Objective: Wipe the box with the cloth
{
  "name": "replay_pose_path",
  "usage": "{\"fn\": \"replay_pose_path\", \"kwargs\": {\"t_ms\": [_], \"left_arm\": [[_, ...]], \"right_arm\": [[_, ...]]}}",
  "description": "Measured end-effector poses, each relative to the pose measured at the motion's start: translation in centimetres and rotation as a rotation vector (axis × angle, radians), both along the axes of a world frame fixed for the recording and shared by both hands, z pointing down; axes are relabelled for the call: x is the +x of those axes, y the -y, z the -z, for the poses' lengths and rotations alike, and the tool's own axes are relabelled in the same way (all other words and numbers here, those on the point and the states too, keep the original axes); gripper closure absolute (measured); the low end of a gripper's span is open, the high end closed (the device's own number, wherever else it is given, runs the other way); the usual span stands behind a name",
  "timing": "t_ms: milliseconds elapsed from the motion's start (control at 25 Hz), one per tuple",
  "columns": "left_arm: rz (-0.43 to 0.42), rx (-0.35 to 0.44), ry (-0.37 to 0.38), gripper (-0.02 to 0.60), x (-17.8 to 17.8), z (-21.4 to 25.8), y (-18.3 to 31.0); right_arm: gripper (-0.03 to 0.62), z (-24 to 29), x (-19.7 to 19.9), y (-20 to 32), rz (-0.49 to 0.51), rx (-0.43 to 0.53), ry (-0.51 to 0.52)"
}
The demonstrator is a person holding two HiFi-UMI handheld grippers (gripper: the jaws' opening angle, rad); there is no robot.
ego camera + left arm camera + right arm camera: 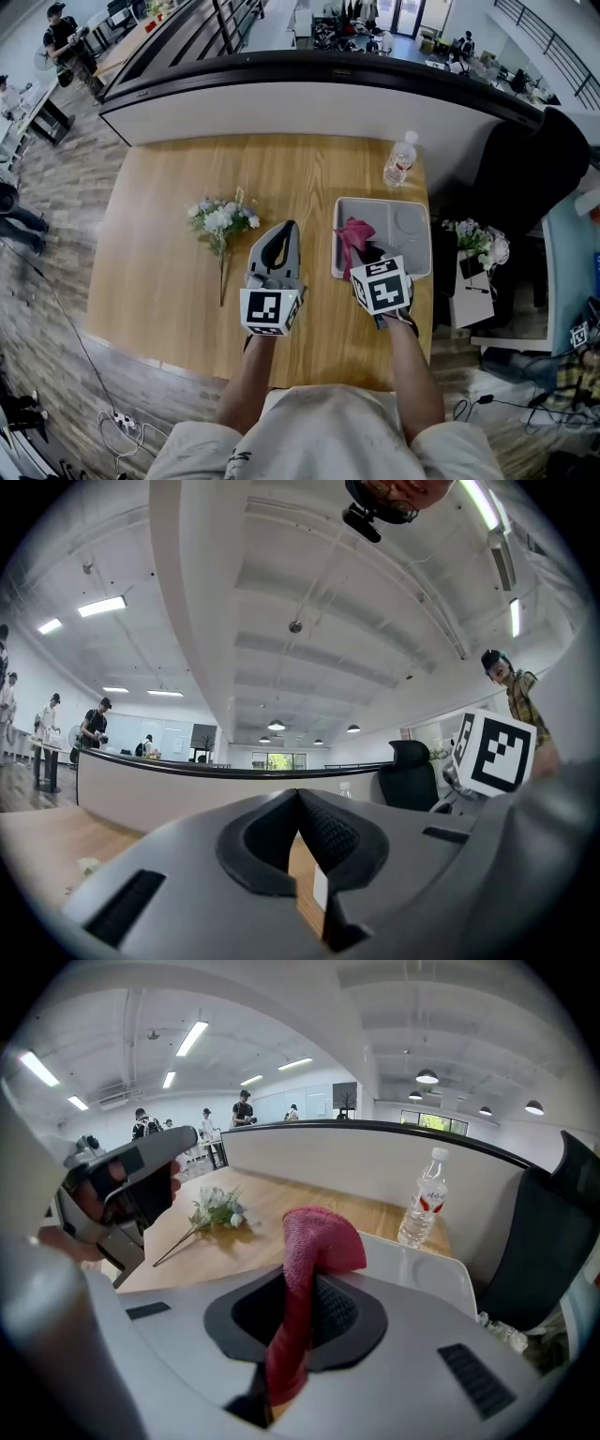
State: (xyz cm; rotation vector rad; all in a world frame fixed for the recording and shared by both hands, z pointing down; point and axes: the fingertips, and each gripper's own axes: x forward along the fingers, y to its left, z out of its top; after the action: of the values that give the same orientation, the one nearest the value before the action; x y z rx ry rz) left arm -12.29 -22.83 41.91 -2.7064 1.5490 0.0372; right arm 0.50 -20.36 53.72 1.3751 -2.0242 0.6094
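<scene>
The box is a shallow light-grey tray on the right side of the wooden table; in the right gripper view its pale rim shows just past the jaws. My right gripper hangs over the box's left part, shut on a red cloth. That cloth stands up out of the right gripper and folds over. My left gripper hovers over the table left of the box, shut with nothing in it. The left gripper shows its tips pressed together.
A bunch of pale flowers lies left of my left gripper. A clear water bottle stands at the table's far right corner, behind the box. A black chair and a side stand with flowers are to the right of the table.
</scene>
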Motion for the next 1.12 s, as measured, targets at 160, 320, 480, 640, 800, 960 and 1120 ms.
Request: {"fn": "replay_pose_path", "kwargs": {"t_ms": [160, 320, 480, 640, 800, 960, 1120], "left_arm": [[-0.006, -0.001, 0.000, 0.568, -0.2, -0.2, 0.0], [-0.003, -0.005, 0.001, 0.568, -0.7, -0.5, 0.1], [-0.004, -0.007, -0.001, 0.568, -0.9, -0.5, 0.2], [-0.009, -0.014, -0.001, 0.568, -0.7, -0.7, 0.1], [-0.017, -0.014, -0.002, 0.568, -0.3, -0.9, 0.1], [-0.024, -0.011, 0.005, 0.568, 0.1, -0.7, 0.1], [-0.021, -0.016, 0.012, 0.568, 0.4, -0.8, 0.1]], "right_arm": [[0.536, -2.5, -1.2, -0.7, 0.012, -0.048, -0.019], [0.536, -4.7, -2.2, -1.3, 0.028, -0.087, -0.036], [0.536, -5.3, -3.0, -1.7, 0.040, -0.103, -0.060], [0.536, -5.5, -3.2, -1.9, 0.042, -0.110, -0.060], [0.536, -5.5, -3.1, -1.9, 0.041, -0.104, -0.047], [0.536, -5.3, -2.9, -1.8, 0.039, -0.096, -0.041], [0.536, -5.2, -2.3, -1.9, 0.036, -0.091, -0.047]]}}
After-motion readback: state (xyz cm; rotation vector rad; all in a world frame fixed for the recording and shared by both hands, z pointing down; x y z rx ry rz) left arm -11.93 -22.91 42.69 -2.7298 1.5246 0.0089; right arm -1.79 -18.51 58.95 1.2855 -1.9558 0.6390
